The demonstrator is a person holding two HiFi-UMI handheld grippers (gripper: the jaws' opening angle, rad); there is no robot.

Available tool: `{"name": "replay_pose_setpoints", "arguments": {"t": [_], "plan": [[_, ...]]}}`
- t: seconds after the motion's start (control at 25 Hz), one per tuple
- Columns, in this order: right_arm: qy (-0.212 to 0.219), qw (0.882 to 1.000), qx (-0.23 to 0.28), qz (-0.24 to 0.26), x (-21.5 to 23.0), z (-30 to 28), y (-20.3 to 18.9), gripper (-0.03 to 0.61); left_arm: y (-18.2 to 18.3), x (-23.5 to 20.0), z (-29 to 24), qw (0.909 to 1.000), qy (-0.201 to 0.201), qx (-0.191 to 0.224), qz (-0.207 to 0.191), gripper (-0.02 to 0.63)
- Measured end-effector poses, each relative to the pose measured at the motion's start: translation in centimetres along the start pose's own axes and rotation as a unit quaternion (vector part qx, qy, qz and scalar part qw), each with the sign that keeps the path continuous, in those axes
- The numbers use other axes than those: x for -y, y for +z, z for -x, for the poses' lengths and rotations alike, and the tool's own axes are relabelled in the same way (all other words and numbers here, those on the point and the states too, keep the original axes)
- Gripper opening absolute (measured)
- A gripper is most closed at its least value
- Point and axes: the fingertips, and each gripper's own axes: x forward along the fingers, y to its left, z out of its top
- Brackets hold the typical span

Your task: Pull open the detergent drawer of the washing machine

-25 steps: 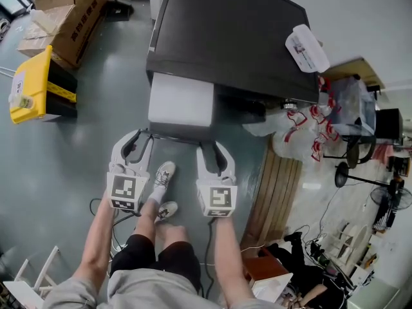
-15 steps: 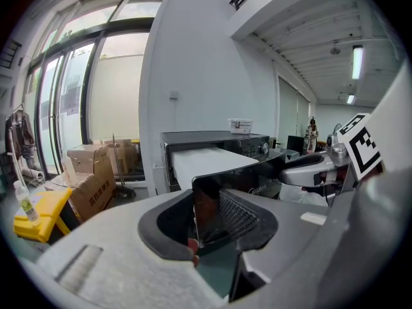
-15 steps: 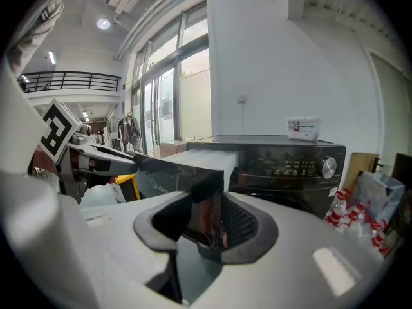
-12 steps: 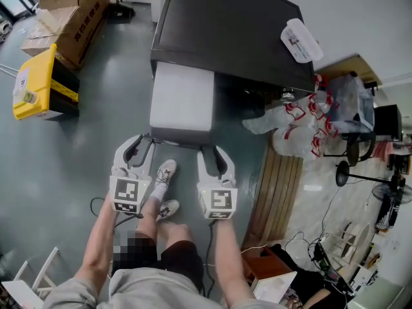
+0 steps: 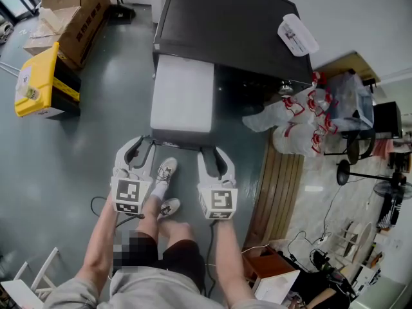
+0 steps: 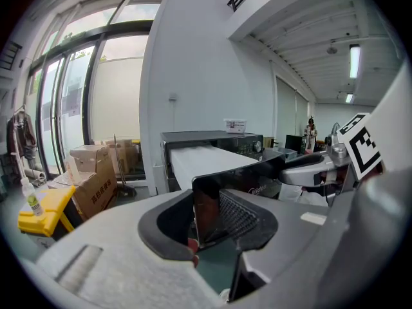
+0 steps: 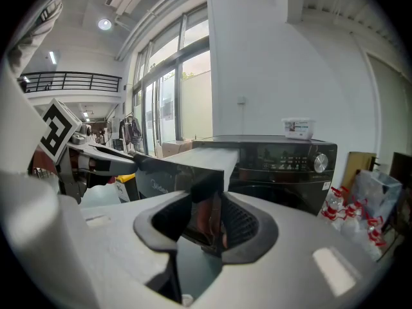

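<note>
Both clamping open drawer [image 5: 183, 102], left claw [image 5: 143, 139], right claw [image 5: 211, 150]

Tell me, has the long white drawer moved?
Yes. The long white drawer has slid farther out of the black washing machine, toward the person's white shoes.

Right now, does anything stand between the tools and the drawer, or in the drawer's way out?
Nothing between: the left tool and right tool are both clamped on the front panel of the drawer. Toward the person, only their shoes show, down on the floor.
</note>
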Motion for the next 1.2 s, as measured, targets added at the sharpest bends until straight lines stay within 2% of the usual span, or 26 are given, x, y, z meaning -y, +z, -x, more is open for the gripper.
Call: {"name": "replay_pose_setpoints", "arguments": {"t": [0.56,1.2], "plan": [[-0.006,1.000,-0.005,-0.008,-1.7,2.4,-1.4,0.147,-1.3,0.8,2.5,1.0000,-0.001,-0.003,0.001,0.130],[-0.008,1.000,-0.014,-0.016,-2.6,1.9,-3.9,0.151,-3.6,0.7,2.3,0.9999,0.003,-0.010,-0.008,0.130]]}}
